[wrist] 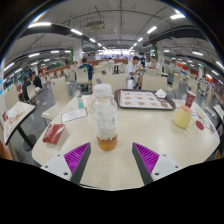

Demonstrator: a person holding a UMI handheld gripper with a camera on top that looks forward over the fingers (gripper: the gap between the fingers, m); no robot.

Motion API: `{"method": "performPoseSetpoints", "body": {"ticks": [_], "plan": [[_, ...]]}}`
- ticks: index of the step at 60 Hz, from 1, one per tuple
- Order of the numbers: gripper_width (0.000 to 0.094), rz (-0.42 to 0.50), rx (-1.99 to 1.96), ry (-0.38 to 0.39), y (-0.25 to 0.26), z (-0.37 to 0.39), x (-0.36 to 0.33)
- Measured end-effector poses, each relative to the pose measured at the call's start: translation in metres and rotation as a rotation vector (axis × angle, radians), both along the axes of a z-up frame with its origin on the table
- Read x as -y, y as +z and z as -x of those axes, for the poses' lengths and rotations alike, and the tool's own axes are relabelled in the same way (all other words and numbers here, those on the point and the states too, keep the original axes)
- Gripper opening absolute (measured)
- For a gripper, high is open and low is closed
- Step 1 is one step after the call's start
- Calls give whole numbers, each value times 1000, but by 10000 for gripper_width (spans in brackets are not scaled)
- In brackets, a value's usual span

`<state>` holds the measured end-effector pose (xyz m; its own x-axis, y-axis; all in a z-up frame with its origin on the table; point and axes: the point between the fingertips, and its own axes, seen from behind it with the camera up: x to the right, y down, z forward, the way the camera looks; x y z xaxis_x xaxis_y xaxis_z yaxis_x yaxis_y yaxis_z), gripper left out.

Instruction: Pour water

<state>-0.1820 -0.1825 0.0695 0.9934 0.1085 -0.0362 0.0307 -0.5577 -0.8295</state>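
A clear plastic bottle [104, 116] with a white cap and an amber band at its base stands upright on the pale table [115, 165], just ahead of my fingers and slightly left of the middle between them. A clear cup [182, 116] with a yellowish tint stands farther off to the right on the same table. My gripper [112, 158] is open; its two purple pads [76, 156] are wide apart with bare table between them. Nothing is held.
A dark-framed tray or placemat [143, 99] lies beyond the bottle. A red packet [53, 133] and papers [72, 113] lie to the left. A red object [189, 100] stands behind the cup. Chairs, tables and people fill the canteen hall behind.
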Motion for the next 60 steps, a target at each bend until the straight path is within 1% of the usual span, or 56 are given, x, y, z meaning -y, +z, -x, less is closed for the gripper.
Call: {"method": "performPoseSetpoints", "body": {"ticks": [5,10,15,18,21,24,26,30,35,41,46,52,60], "plan": [[852,-41,-21,10,2,18,-29],[853,-76,-22,3,-4,25,-59],[833,-110,-21,-7,-8,26,-82],[781,-129,-15,-8,-9,26,-93],[694,-151,-4,-7,-9,27,-102],[561,-171,8,3,-8,29,-108],[550,-179,14,3,-7,30,-110],[492,-187,15,16,-6,31,-112],[422,-176,8,19,-7,32,-113],[419,-153,-13,33,-5,34,-116],[420,-150,-73,31,13,32,-119],[419,-156,-244,22,56,23,-124],[418,-143,-622,-26,123,-9,-142]]}}
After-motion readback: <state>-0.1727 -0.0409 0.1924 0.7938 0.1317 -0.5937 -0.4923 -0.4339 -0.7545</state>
